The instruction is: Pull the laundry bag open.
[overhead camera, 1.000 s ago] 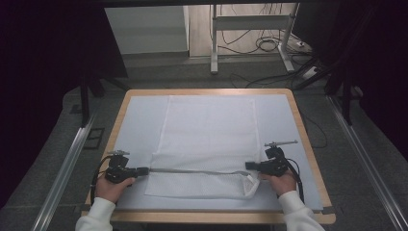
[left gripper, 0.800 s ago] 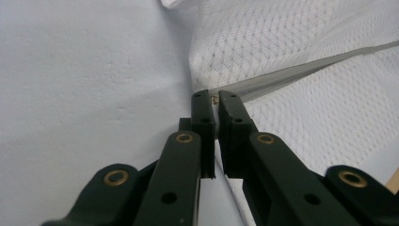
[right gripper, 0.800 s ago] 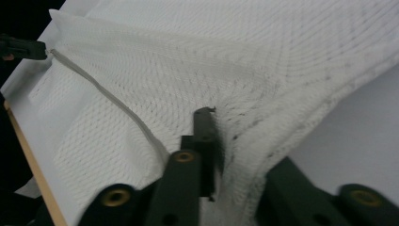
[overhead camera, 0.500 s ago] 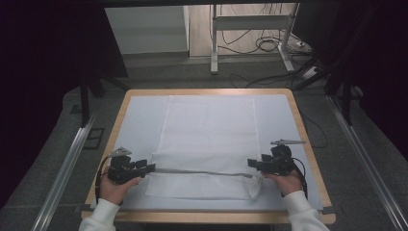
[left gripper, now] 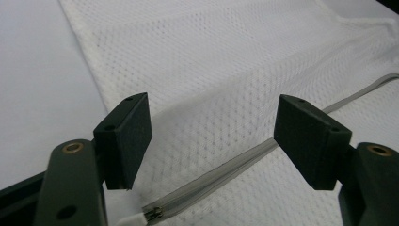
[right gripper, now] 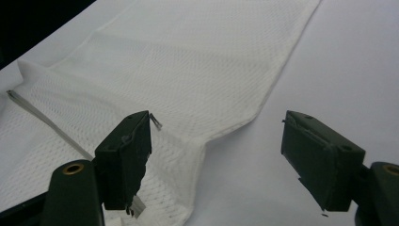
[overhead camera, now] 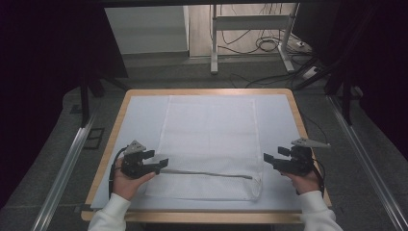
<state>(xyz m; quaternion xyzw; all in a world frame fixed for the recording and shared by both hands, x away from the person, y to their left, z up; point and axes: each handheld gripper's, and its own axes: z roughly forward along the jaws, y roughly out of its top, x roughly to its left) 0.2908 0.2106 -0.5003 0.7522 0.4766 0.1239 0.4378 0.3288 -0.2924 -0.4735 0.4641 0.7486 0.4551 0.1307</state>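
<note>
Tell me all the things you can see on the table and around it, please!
Mesh bag: one, white, flat in the middle of the table.
Zipper: one, grey, running across the bag near its front edge.
Table: one, wooden rim with a white top.
Table legs: one pale metal frame on the floor behind the table.
Cables: several, dark, on the floor at the back.
Rails: two, silver, on the floor either side of the table.
Left gripper: one, black, open, at the zipper's left end.
Right gripper: one, black, open, just right of the bag.
Hands: two, in white sleeves, at the front edge.
</note>
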